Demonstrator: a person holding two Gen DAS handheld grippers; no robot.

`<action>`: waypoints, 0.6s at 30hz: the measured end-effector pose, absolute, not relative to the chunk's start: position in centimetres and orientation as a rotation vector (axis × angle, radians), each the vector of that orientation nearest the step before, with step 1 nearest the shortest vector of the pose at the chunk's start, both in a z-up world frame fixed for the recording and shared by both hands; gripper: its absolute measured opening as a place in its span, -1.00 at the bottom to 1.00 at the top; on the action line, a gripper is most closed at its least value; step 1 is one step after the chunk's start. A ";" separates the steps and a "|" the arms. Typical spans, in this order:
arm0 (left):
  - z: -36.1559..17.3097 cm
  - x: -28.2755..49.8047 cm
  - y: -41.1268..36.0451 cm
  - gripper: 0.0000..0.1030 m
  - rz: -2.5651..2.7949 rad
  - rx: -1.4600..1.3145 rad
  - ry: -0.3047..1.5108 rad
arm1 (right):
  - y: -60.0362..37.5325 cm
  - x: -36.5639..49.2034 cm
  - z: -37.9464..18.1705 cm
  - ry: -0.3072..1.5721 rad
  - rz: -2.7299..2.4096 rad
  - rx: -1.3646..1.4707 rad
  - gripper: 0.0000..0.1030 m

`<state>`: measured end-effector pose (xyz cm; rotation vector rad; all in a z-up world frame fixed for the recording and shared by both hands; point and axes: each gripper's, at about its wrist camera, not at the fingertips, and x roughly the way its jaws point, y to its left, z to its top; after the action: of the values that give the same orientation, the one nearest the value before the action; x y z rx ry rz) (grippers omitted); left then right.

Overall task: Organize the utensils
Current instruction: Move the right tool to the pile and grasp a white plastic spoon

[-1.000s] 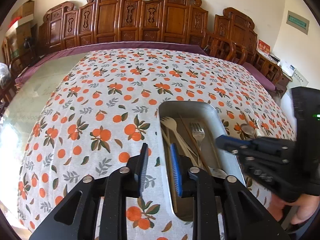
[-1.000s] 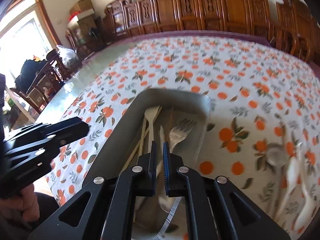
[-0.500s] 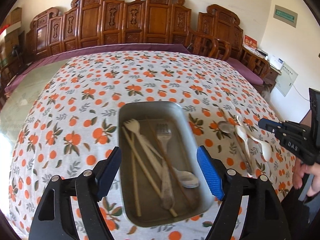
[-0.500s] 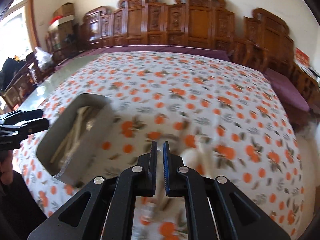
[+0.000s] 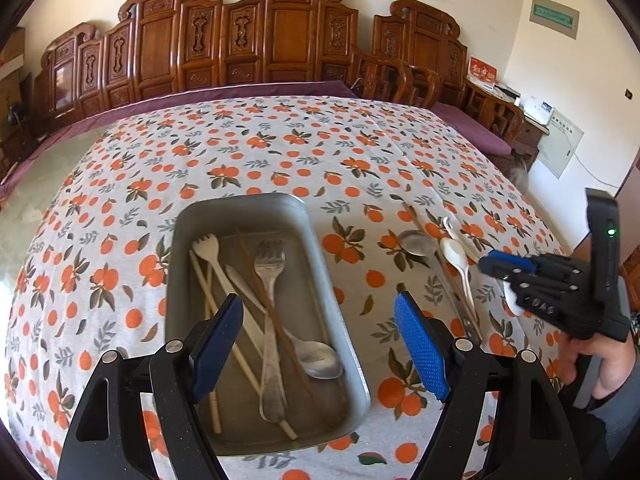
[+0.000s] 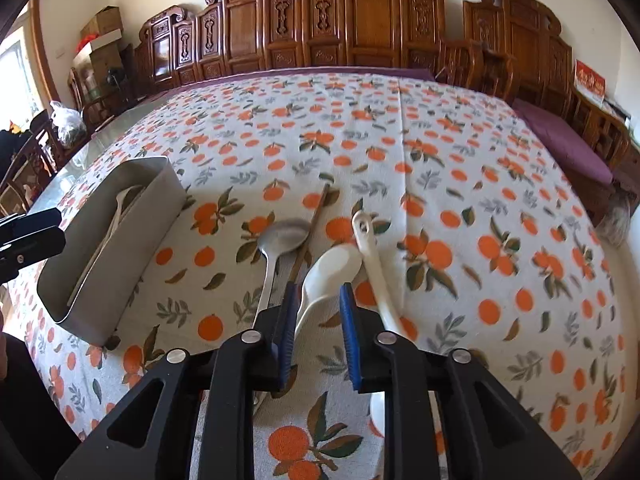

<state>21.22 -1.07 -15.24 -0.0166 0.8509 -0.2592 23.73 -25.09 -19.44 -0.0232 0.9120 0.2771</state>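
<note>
a rectangular grey metal tray (image 5: 340,312) is seen on an orange-print tablecloth (image 5: 240,160). in it lie a steel fork (image 5: 271,320), a steel spoon (image 5: 320,356), a pale plastic fork (image 5: 212,256), pale chopsticks (image 5: 224,328) and a thin brown chopstick (image 5: 264,292), all loosely crossed. the left gripper (image 5: 320,344) is held wide open above the tray's near end, nothing between its blue pads. at three o'clock from the tray, loose on the cloth, lie a metal spoon (image 6: 276,240), a brown chopstick (image 6: 312,224) and two white ceramic spoons. the right gripper (image 6: 318,328) has just been opening; its jaws stand slightly apart around the handle of one white ceramic spoon (image 6: 332,268), not pressing it. the other white spoon (image 6: 372,256) lies just beside, at three o'clock.
</note>
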 end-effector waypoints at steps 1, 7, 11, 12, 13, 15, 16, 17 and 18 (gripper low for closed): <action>-15.3 21.2 -1.3 0.45 -0.261 -0.014 0.850 | -25.1 23.7 -19.7 0.917 0.280 -0.010 -0.52; -15.3 20.8 -2.2 0.45 -0.278 -0.016 0.846 | -24.7 24.1 -21.6 0.970 0.286 0.032 -0.51; -15.3 20.5 -2.8 0.45 -0.285 -0.004 0.842 | -24.5 24.4 -22.4 0.997 0.296 0.049 -0.51; -15.4 20.4 -3.0 0.45 -0.285 0.000 0.843 | -24.4 24.4 -22.5 0.998 0.297 0.048 -0.51; -15.5 20.4 -3.1 0.45 -0.284 0.003 0.845 | -24.4 24.5 -22.5 1.000 0.299 0.049 -0.52; -15.5 20.2 -3.4 0.45 -0.285 0.005 0.845 | -24.4 24.5 -22.5 1.003 0.307 0.057 -0.66; -15.5 20.2 -3.5 0.45 -0.284 0.006 0.844 | -24.5 24.6 -22.5 1.007 0.314 0.066 -0.70; -15.5 20.1 -3.7 0.45 -0.285 0.007 0.844 | -24.6 24.6 -22.5 1.007 0.314 0.071 -0.73; -15.5 19.9 -3.9 0.45 -0.287 0.007 0.842 | -24.6 24.5 -22.4 1.004 0.317 0.070 -0.85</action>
<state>19.93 -3.89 -15.45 0.0069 0.8419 -0.2875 24.53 -24.64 -22.43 0.0699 1.0036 0.3168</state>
